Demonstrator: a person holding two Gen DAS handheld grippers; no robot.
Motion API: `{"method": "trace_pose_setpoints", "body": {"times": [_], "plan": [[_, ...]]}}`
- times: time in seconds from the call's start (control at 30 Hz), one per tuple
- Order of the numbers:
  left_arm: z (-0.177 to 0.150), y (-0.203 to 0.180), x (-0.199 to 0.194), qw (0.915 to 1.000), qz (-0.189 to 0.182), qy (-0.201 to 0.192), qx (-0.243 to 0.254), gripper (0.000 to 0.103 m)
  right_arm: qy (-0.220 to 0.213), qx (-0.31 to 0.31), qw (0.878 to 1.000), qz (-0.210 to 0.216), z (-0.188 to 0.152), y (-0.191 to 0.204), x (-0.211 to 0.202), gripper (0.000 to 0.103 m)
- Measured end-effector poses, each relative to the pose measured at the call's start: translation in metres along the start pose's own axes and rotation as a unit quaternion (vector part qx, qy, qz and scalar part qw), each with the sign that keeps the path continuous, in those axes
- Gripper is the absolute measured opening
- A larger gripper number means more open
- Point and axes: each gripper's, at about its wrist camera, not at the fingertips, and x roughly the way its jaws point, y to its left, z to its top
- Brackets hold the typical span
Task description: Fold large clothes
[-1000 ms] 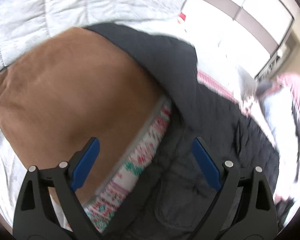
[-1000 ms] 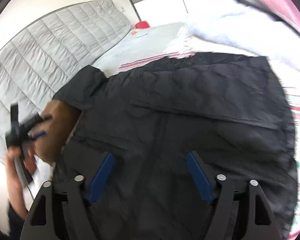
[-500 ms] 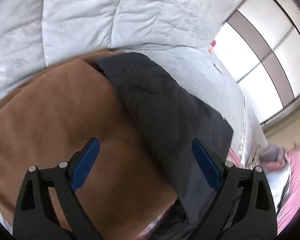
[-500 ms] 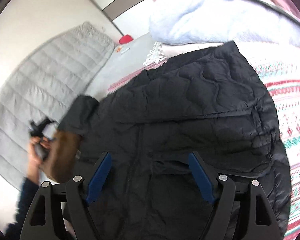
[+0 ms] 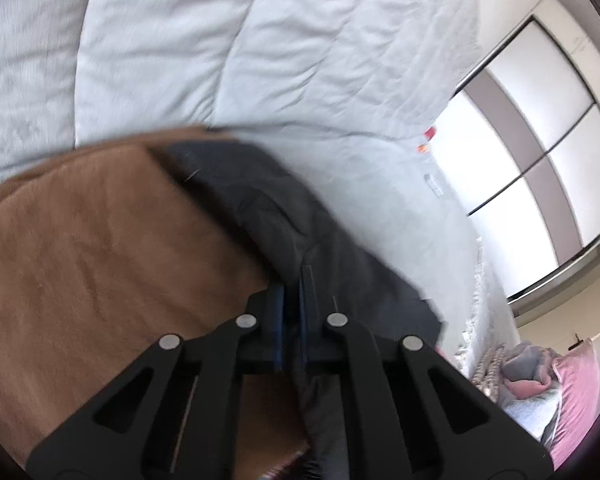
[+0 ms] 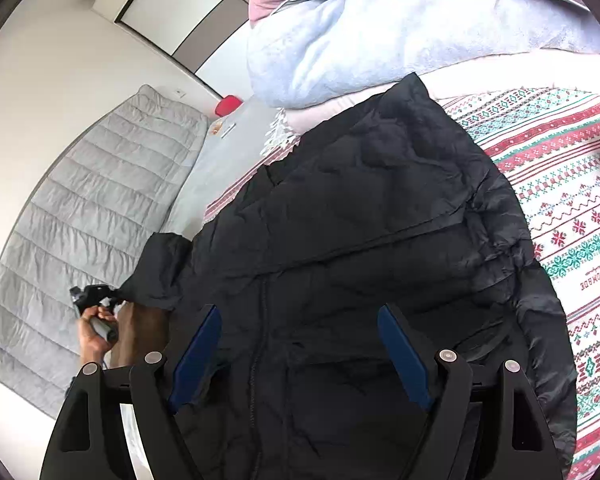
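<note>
A black quilted jacket (image 6: 372,240) lies spread on the bed, zipper up. Its sleeve (image 5: 284,220) reaches over a brown garment (image 5: 100,260) in the left wrist view. My left gripper (image 5: 294,280) is shut on the edge of that black sleeve; it also shows small at the left of the right wrist view (image 6: 94,296), held by a hand at the sleeve's end (image 6: 160,268). My right gripper (image 6: 300,344) is open and empty, hovering over the jacket's lower front.
A patterned red, green and white blanket (image 6: 572,208) lies under the jacket at the right. A pile of light blue and pink bedding (image 6: 380,32) sits behind. A grey quilted headboard (image 6: 80,208) stands at the left. A small red object (image 6: 227,105) lies at the far end.
My left gripper has closed on the black sleeve edge; it was open half a second ago. My right gripper has stayed open over the jacket, with the view shifting slightly.
</note>
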Motion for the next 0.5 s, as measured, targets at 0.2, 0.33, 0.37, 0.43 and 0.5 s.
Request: {"method": "trace_pose_setpoints", "body": {"times": [0.2,0.33,0.37,0.43,0.5], "plan": [[-0.015,-0.058,-0.057,0.9938,-0.070,-0.063,0.060,0.005,-0.010,0.024,1.000,0.000,0.006,-0.014,-0.009,0.082],[-0.059,-0.125,-0.092,0.9734,-0.131,-0.083,0.168,0.005,-0.019,0.038,0.999,0.002,0.009,-0.023,-0.017,0.082],[-0.085,-0.147,-0.102,0.9617,-0.150,-0.082,0.214,0.005,-0.019,0.042,0.999,0.002,0.010,-0.026,-0.017,0.082],[-0.135,-0.180,-0.109,0.9367,-0.181,-0.053,0.295,0.006,-0.019,0.051,0.999,-0.003,0.012,-0.032,-0.017,0.082],[-0.188,-0.198,-0.104,0.9103,-0.207,-0.010,0.358,0.011,-0.020,0.055,0.998,-0.021,0.013,-0.038,-0.015,0.082]]}}
